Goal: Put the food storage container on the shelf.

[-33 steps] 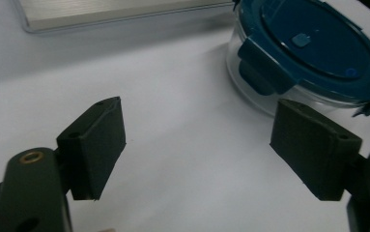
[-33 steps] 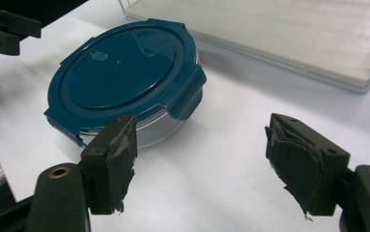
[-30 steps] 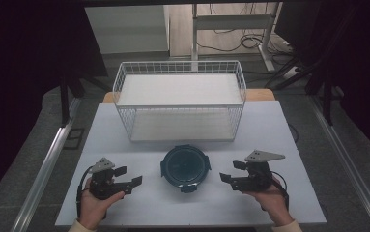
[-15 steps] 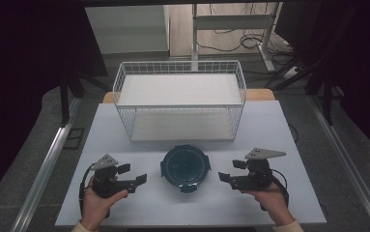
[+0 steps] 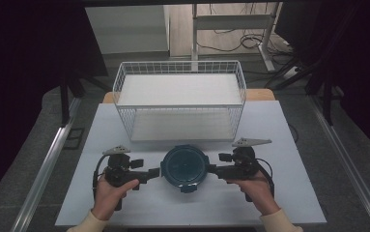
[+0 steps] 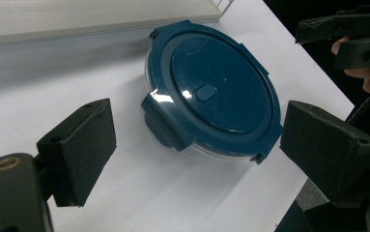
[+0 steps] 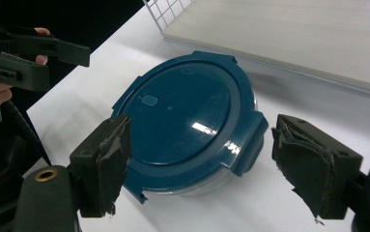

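A round container with a dark teal clip-on lid and a clear base sits on the white table, near the front middle. My left gripper is just left of it, open, jaws pointing at its side. In the left gripper view the container lies ahead of the left gripper, one lid tab facing the gap between the jaws. My right gripper is open at the container's right side. In the right gripper view the lid sits between the spread jaws of the right gripper. Neither gripper grips it.
A white wire basket with a pale board inside stands behind the container, at the table's back middle. The right gripper shows far off in the left gripper view, and the left gripper likewise in the right gripper view. Dark floor surrounds the table.
Both grippers have moved inward toward the container, from well apart to close beside its left and right sides. The container has not moved.
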Tool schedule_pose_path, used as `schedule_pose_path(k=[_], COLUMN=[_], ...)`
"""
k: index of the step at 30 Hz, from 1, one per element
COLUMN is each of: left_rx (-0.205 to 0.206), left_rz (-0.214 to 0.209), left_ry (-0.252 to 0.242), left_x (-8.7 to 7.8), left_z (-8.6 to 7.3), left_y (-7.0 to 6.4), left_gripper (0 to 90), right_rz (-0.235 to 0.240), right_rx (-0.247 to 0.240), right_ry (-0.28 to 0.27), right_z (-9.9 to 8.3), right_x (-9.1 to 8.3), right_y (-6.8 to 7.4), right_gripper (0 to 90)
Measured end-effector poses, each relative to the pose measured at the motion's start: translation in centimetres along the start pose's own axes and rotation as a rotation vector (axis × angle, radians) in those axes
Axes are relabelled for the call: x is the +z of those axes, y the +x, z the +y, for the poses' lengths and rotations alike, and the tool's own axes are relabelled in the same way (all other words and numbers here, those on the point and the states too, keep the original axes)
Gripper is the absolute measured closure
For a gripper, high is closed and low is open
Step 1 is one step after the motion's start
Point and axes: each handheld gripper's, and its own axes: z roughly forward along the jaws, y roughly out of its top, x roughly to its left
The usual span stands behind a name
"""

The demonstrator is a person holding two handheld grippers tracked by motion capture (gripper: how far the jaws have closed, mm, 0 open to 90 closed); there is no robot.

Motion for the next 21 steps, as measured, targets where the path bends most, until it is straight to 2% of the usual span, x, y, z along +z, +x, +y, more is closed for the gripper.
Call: schedule_pose_path(k=[4, 6, 8, 10, 13, 21], left_rx=[-0.014, -0.024, -0.043, -0.056, -0.061, -0.070], left_rz=[0.007, 0.002, -0.012, -0.018, -0.019, -0.027], left_ry=[-0.001, 0.017, 0.041, 0.029, 0.029, 0.065], left_x=[0.4, 1.1, 2.0, 2.4, 2.6, 4.5], left_z=[-0.1, 0.1, 0.5, 0.8, 0.9, 0.6], left_y=[0.3, 0.5, 0.7, 0.9, 1.0, 1.2], left_gripper=[12.3, 12.0, 11.6, 11.3, 11.3, 11.2], right_rz=[0.000, 0.001, 0.016, 0.019, 0.023, 0.026], right_rx=[0.005, 0.016, 0.026, 0.036, 0.051, 0.104], right_ry=[0.017, 0.031, 0.070, 0.083, 0.083, 0.118], right_z=[0.3, 0.5, 0.7, 0.9, 0.8, 0.7], right_x=[0.7, 1.3, 2.2, 3.1, 3.5, 5.3], right_y=[-0.1, -0.3, -0.4, -0.6, -0.8, -2.2], right_gripper=[20.4, 17.5, 15.8, 15.1, 14.6, 13.6])
